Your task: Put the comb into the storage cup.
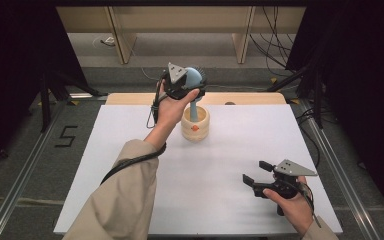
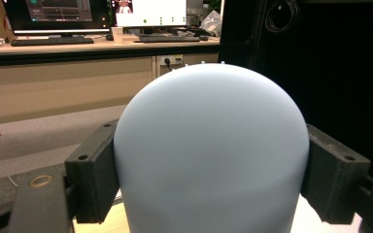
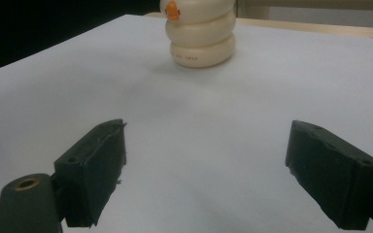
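A light blue tool with a rounded head (image 1: 194,75) stands with its stem down in a cream ribbed cup (image 1: 196,127) at the back middle of the white board. My left gripper (image 1: 192,86) is shut on that head. In the left gripper view the blue dome (image 2: 211,145) sits between the two black pads (image 2: 94,177), which press on its sides. My right gripper (image 1: 256,172) rests open near the board's front right, nothing between its jaws. In the right gripper view (image 3: 206,165) the cup (image 3: 201,39), with an orange mark on it, stands farther off on the board.
The white board (image 1: 130,165) lies on a wooden table whose edge (image 1: 130,98) shows at the back. Black stands and cables flank both sides. A "5" mark (image 1: 66,136) is on the floor at left. A desk with monitors (image 2: 77,39) stands beyond.
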A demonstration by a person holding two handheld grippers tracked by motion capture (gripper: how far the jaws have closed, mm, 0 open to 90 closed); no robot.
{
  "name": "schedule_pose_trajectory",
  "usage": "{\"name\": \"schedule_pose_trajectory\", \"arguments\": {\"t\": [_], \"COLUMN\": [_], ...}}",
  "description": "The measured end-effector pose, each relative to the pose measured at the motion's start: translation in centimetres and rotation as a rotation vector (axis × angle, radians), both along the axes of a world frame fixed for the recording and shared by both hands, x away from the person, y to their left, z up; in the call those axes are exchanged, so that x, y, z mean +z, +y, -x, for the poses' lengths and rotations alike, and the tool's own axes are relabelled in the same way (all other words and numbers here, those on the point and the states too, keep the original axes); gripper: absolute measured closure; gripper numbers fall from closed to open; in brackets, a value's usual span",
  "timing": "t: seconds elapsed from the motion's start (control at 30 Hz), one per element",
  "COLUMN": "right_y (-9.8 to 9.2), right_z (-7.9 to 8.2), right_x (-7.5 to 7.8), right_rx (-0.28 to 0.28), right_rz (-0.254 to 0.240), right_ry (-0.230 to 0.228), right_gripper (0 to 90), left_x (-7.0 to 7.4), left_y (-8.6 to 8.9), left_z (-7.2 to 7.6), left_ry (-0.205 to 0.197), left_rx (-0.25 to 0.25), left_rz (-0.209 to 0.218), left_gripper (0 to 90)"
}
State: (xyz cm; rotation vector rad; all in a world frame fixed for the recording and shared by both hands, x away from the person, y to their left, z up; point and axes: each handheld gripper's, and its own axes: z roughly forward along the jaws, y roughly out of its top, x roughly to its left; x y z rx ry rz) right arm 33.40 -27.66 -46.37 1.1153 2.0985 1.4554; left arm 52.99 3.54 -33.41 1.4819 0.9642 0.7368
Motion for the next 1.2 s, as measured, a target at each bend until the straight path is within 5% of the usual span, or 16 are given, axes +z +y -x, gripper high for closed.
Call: {"name": "schedule_pose_trajectory", "arguments": {"t": [1.2], "right_y": [0.03], "right_z": [0.02], "right_x": [0.0], "right_rx": [0.003], "right_rz": [0.0], "right_ry": [0.0], "right_gripper": [15.5], "left_x": [-0.73], "left_y": [-0.2], "left_z": [-0.01], "left_ry": [0.012], "left_rx": [-0.004], "left_rz": [0.001], "left_gripper": [19.5]}}
